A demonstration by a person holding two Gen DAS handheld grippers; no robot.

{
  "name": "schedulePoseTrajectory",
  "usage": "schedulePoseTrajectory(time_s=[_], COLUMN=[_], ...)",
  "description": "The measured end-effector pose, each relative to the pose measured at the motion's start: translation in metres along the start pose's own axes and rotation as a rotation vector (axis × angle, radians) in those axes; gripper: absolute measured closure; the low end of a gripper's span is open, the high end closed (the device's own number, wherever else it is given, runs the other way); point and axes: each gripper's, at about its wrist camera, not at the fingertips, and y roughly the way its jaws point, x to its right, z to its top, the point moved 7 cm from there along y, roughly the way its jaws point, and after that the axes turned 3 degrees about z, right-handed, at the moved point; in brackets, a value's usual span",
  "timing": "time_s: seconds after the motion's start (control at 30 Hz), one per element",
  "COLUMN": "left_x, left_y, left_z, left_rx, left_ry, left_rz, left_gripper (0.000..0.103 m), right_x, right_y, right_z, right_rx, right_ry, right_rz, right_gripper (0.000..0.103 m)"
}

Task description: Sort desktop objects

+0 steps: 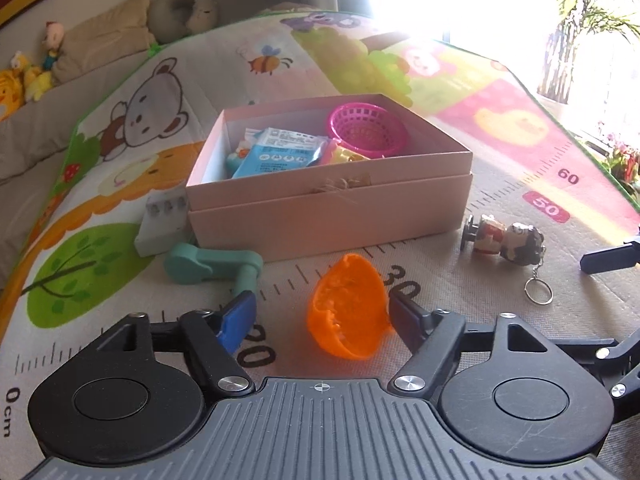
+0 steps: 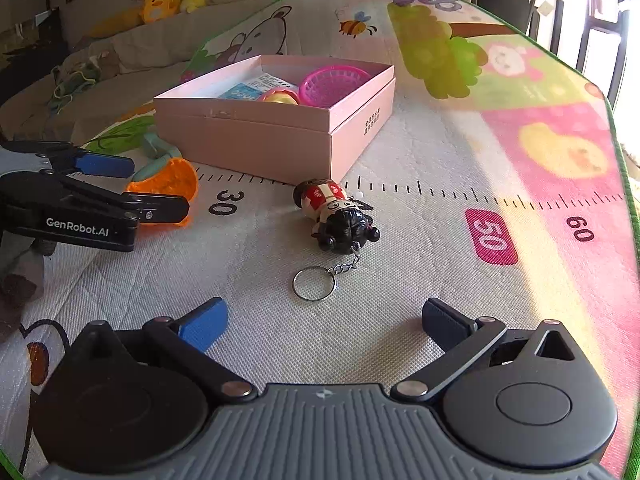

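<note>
the left gripper (image 1: pixel 322 316) is half closed around the orange bowl (image 1: pixel 347 307), not clearly gripped; the right gripper (image 2: pixel 324 322) is wide open, the doll keychain (image 2: pixel 336 216) just ahead. some items are already placed in the pink box (image 1: pixel 320 208); several are left.

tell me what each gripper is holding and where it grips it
Nothing is firmly held. The left gripper straddles the orange half-shell, one pad touching its rim. The right gripper is open and empty.
</note>
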Motion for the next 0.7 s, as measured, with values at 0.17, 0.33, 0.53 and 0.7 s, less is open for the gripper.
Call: schedulePoseTrajectory(time_s=[0.17,0.33,0.53,0.7], left_x=[0.013,0.020,0.018,0.017], left_y=[0.002,0.007,-0.002,-0.024], left_z=[0.000,0.000,-0.003,-0.014], left_rx=[0.005,0.004,0.016,0.018], left_ry=[0.044,0.058,0.044,0.024], left_rz=[-0.034,-0.051,-0.063,-0.081], left_gripper=[0.032,0.050,0.056,0.057], right_x=[0.003,0.003,0.004,-0.006], right_y=[-0.011,0.005,0.043,0.028], right_z=[0.021,0.051,0.060,0.053], right_rx=[0.076,0.059,-0.048,-0.085], right_ry=[-0.070,-0.165,-0.135,-0.119], right_rz=[-0.028,-0.055,-0.009,0.016], right_gripper=[0.005,0.027,0.057,0.071])
